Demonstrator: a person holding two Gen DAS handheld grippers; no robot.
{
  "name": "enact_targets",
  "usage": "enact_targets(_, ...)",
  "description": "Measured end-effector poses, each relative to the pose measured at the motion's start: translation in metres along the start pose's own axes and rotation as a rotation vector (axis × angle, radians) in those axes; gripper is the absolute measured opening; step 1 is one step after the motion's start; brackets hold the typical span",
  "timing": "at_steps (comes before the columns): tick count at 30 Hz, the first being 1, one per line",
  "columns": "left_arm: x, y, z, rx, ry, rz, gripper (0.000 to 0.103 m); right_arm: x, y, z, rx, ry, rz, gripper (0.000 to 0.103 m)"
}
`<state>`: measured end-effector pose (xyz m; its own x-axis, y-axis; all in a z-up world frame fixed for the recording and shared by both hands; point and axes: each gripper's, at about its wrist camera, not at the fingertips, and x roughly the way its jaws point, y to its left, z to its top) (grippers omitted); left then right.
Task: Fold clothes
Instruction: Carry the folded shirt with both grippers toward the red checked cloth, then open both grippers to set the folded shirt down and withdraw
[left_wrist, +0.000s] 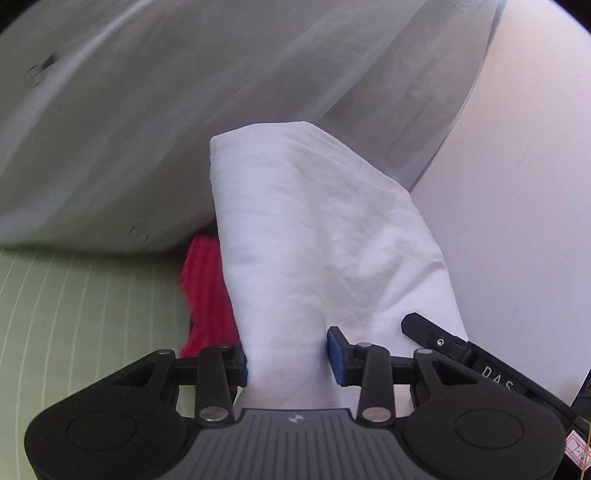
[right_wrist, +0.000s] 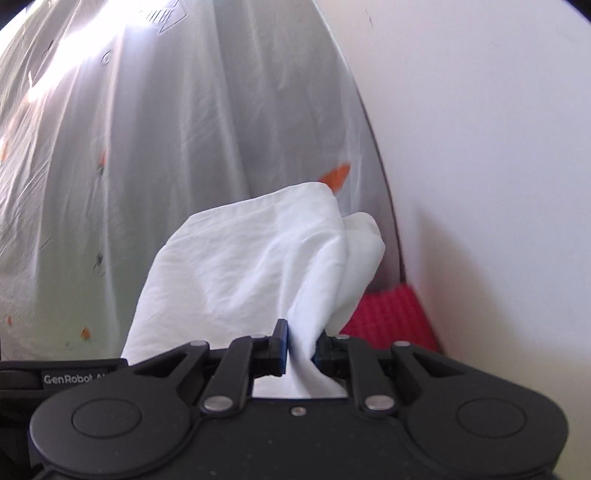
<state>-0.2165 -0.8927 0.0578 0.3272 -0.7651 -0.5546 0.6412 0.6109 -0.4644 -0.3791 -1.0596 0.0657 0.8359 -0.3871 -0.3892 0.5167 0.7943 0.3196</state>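
A white garment (left_wrist: 314, 229) is held up between both grippers. In the left wrist view my left gripper (left_wrist: 288, 354) is shut on a bunched fold of it, the cloth rising between the blue pads (left_wrist: 336, 350). In the right wrist view my right gripper (right_wrist: 301, 347) is shut on another bunched part of the white garment (right_wrist: 251, 258), which drapes forward and to the left. A larger spread of pale shirt fabric with buttons (left_wrist: 140, 110) hangs or lies behind it, also seen in the right wrist view (right_wrist: 166, 129).
A red ribbed cloth (left_wrist: 207, 295) lies below the garment, also at the lower right of the right wrist view (right_wrist: 388, 317). A pale green striped surface (left_wrist: 74, 314) is at the lower left. A white wall (right_wrist: 498, 184) stands to the right. The other gripper's black finger (left_wrist: 443, 339) shows at right.
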Motion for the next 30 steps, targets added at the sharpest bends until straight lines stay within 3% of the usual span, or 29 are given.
enact_targets(2, 0.029, 0.001, 0.019, -0.006, -0.015, 0.012, 0.045, 0.033, -0.01, 0.011, -0.023, -0.009, -0.032, 0.016)
enact_targets(3, 0.048, 0.006, 0.026, -0.016, -0.015, 0.039, 0.046, 0.049, -0.014, 0.016, -0.035, -0.013, -0.049, 0.023)
enact_targets(6, 0.102, 0.024, 0.03, -0.005, 0.064, 0.15, 0.048, 0.116, -0.027, 0.006, -0.108, 0.032, -0.119, 0.062)
enact_targets(8, 0.138, 0.038, 0.026, -0.004, 0.14, 0.237, 0.048, 0.159, -0.032, -0.008, -0.145, 0.118, -0.149, 0.063)
enact_targets(9, 0.143, 0.045, 0.022, -0.004, 0.141, 0.227, 0.048, 0.172, -0.032, -0.014, -0.159, 0.147, -0.15, 0.064)
enact_targets(13, 0.15, 0.06, 0.013, -0.002, 0.132, 0.194, 0.069, 0.189, -0.022, -0.034, -0.232, 0.156, -0.164, 0.083)
enact_targets(19, 0.132, 0.058, 0.003, 0.076, 0.122, 0.229, 0.074, 0.172, -0.014, -0.056, -0.253, 0.187, -0.219, 0.088)
enact_targets(24, 0.085, 0.055, -0.014, 0.142, 0.095, 0.26, 0.075, 0.118, -0.011, -0.08, -0.222, 0.232, -0.177, 0.09)
enact_targets(27, 0.048, 0.05, -0.029, 0.161, 0.064, 0.246, 0.082, 0.077, -0.009, -0.094, -0.202, 0.219, -0.184, 0.1)
enact_targets(30, 0.017, 0.038, -0.043, 0.214, 0.039, 0.233, 0.093, 0.033, -0.003, -0.107, -0.219, 0.198, -0.213, 0.1)
